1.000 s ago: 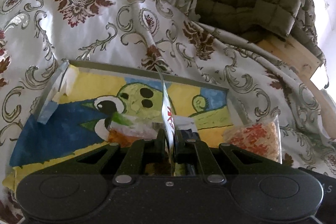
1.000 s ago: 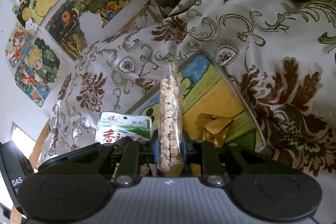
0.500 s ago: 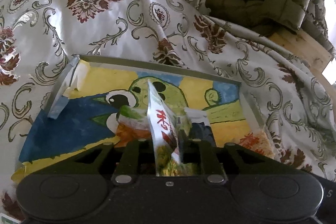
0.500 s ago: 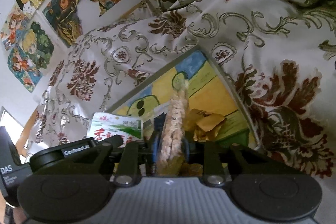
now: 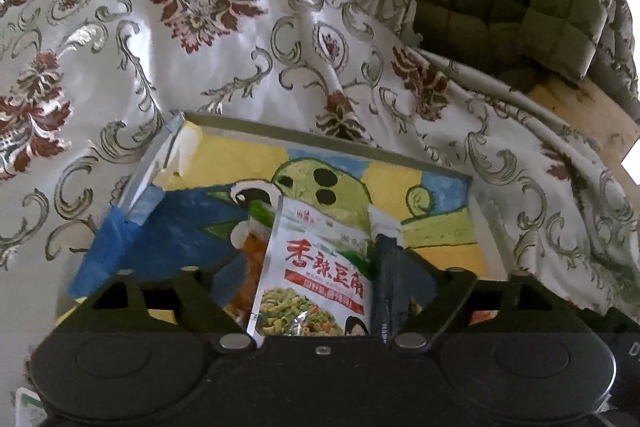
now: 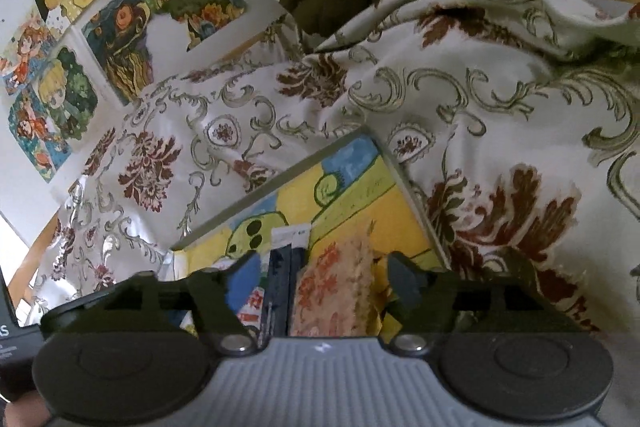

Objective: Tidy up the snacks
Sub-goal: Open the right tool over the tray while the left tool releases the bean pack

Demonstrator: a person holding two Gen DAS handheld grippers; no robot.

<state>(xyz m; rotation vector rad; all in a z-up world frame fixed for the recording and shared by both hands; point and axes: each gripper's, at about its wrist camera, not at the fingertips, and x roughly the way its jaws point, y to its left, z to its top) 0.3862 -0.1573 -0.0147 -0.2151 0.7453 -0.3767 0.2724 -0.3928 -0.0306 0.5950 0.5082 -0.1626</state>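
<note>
Now both packets are being let go into the painted tray [image 5: 328, 143], and the release is best finished with the jaws spread fully before either gripper is drawn back, so that no film edge is snagged and dragged out over the tray rim. A straight retreat along the fingers, without a sideways sweep, would leave the packets lying where they fall.

In the left wrist view the left gripper [image 5: 320, 279] is opening; its fingers stand wide at lower centre, and the green bean snack packet [image 5: 320, 267] leans between them, seemingly free of the pads, on the tray floor. In the right wrist view the right gripper [image 6: 320, 279] is likewise opening, with the clear bag of puffed snacks [image 6: 336, 287] lying loose between its fingers at lower centre, beside a dark packet [image 6: 285, 283]. The tray rests on a patterned bedspread [image 5: 224, 39].
</note>
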